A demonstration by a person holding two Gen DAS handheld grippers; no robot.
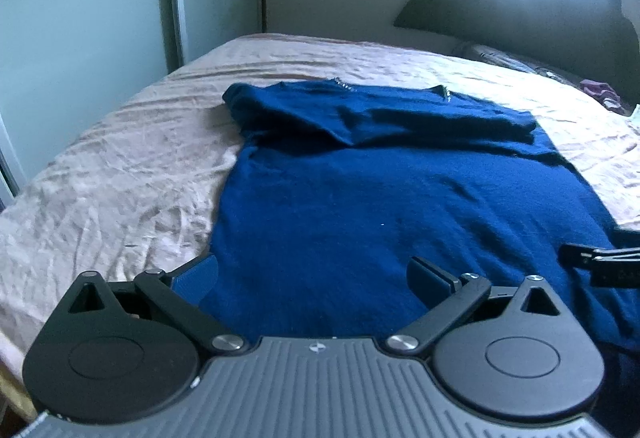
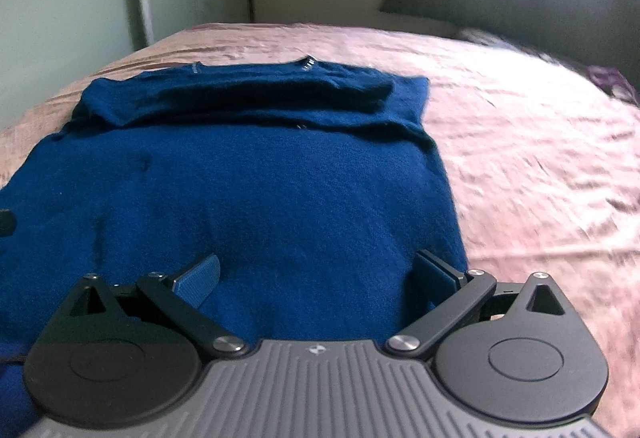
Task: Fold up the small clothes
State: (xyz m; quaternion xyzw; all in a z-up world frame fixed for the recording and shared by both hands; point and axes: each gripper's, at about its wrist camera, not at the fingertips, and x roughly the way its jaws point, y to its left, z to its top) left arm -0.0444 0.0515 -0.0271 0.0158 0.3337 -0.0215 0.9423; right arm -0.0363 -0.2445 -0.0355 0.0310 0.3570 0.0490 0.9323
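A dark blue knit sweater (image 1: 380,197) lies flat on the bed, its sleeves folded across the chest near the collar. It also shows in the right wrist view (image 2: 248,189). My left gripper (image 1: 316,274) is open over the sweater's near left hem, holding nothing. My right gripper (image 2: 320,274) is open over the near right hem, holding nothing. The right gripper's tip shows at the right edge of the left wrist view (image 1: 600,262).
The bed is covered by a wrinkled pink sheet (image 1: 120,165), also seen to the right of the sweater (image 2: 540,157). A dark headboard (image 1: 520,9) and pillows stand at the far right. A glossy wardrobe door (image 1: 80,17) lies beyond the bed's left edge.
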